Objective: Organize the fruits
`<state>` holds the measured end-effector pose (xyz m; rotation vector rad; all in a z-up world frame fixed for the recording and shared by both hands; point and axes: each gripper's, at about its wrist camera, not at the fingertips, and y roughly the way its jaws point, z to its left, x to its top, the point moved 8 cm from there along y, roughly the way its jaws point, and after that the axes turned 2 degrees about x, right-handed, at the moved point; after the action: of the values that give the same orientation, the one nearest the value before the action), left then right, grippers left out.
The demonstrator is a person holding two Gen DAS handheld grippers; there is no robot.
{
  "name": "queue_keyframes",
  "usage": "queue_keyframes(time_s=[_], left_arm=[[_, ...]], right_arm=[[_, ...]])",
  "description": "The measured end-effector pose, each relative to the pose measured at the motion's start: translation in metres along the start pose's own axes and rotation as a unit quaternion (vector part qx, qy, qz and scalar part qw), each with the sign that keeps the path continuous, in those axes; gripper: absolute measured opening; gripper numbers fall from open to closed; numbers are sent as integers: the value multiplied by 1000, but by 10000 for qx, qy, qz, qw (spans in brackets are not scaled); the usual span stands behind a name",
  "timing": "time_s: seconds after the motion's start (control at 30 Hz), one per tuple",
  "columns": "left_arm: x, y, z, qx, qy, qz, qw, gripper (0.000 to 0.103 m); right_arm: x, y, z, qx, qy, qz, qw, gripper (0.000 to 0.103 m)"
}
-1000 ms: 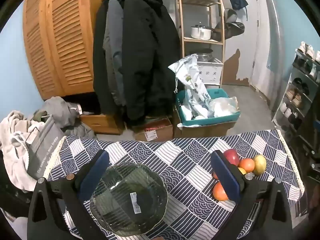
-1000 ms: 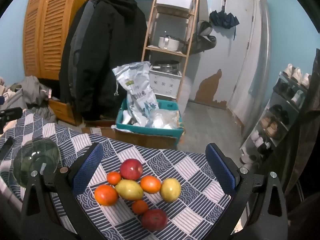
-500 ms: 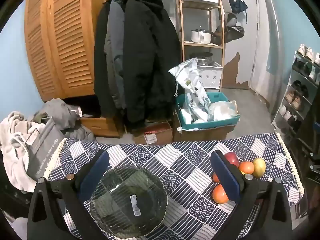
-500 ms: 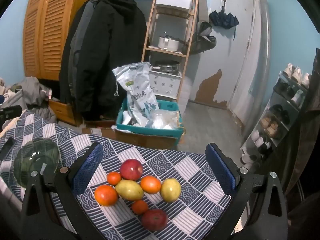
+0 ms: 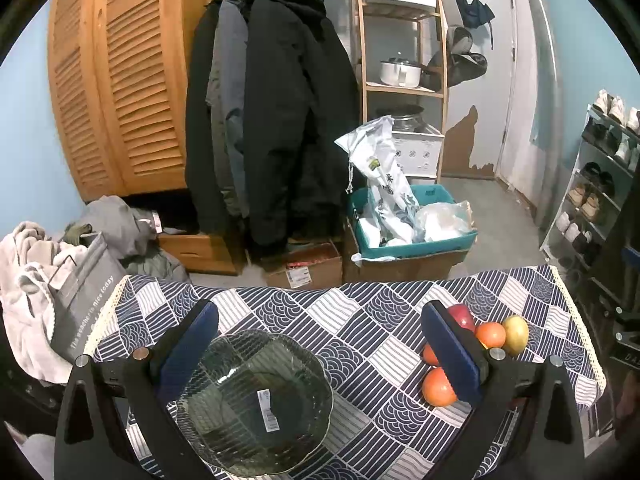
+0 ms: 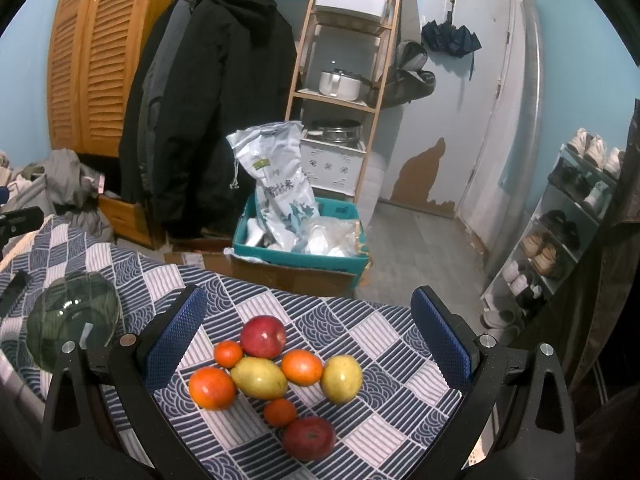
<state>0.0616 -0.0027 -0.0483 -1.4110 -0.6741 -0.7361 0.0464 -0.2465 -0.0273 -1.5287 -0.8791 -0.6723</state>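
- Slightly raised since a second ago, my left claw (image 5: 320, 354) hangs spread over the glass bowl (image 5: 256, 402) near the worktop's (image 5: 360, 320) left edge.
- Right claw (image 6: 310, 336) gapes, empty, over the fruits (image 6: 276, 376) near the right edge.
- Only its view shows all eight: two red, three yellow-orange, three small orange.

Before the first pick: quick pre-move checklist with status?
1. Right gripper open, nothing held: ok.
2. Left gripper open, nothing held: ok.
3. Glass bowl upright on the tablecloth, nothing in it: ok.
4. Fruit cluster between the right gripper's fingers, none in the bowl: ok. The nearest red apple and small orange sit close, whether touching: cannot tell.
5. Yellow fruit well clear of the table edge: ok.
6. Fruit firmness and grip security: cannot tell.
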Motion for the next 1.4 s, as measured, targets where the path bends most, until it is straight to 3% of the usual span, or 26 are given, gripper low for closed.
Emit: queue_keyframes(time_s=[1.4], left_arm=[[12, -3, 1, -28, 8, -75, 10000, 102]], right_arm=[[7, -5, -3, 5, 24, -54, 10000, 100]])
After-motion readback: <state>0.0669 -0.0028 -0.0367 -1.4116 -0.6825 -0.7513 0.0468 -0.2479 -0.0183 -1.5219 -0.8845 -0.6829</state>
